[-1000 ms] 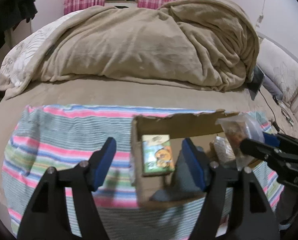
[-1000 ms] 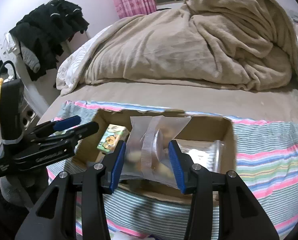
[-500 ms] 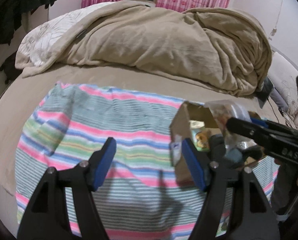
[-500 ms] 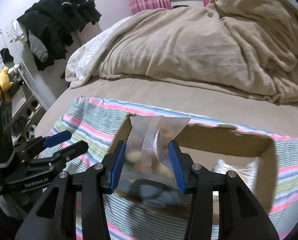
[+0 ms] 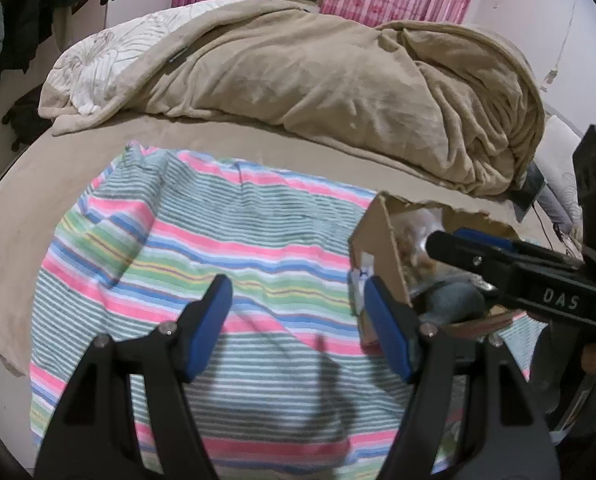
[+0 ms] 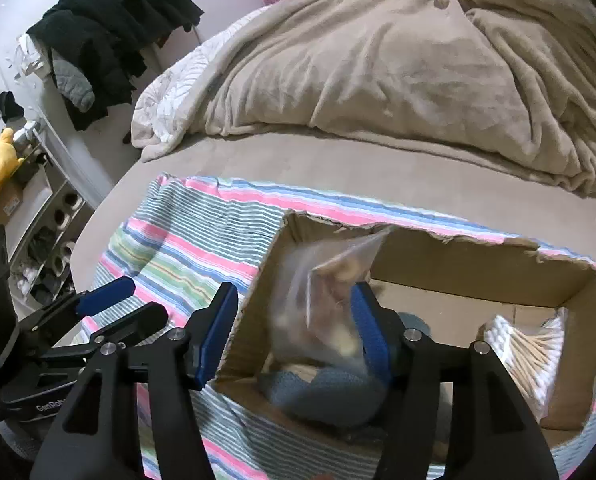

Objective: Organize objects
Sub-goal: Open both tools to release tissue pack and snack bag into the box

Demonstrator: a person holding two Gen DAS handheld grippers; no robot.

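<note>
**boxfan22:** Cardboard box (image 6: pixel 450 264) is seen dead ahead of the right gripper (image 6: pixel 293 332), set on the striped cloth (image 6: pixel 185 240) that's spread over the bed (image 6: pixel 338 168). The right gripper's jaws are spread wide, and the clear snack bag (image 6: pixel 326 300) is blurred between them, up against the right-hand pad. Whether it's actually touched by that pad can't be told from the blur. It's not pinched from both sides, that much is clear. The bag sits inside the box's left end, over a grey-blue cloth bundle (image 6: pixel 326 388). A pack of cotton swabs (image 6: pixel 526 348) is tucked in the box to the right of the gripper.

**umi_lurker:** And the other one?

**boxfan22:** Left gripper (image 5: pixel 298 324) is held wide open too, nothing between the pads, just striped cloth (image 5: pixel 217 240) underneath. The box (image 5: pixel 382 240) is found just ahead and right of its right finger, with the right gripper (image 5: pixel 446 242) reaching in over it from the right. A big beige blanket (image 5: pixel 338 80) is piled farther back on the bed, beyond both grippers.
</note>
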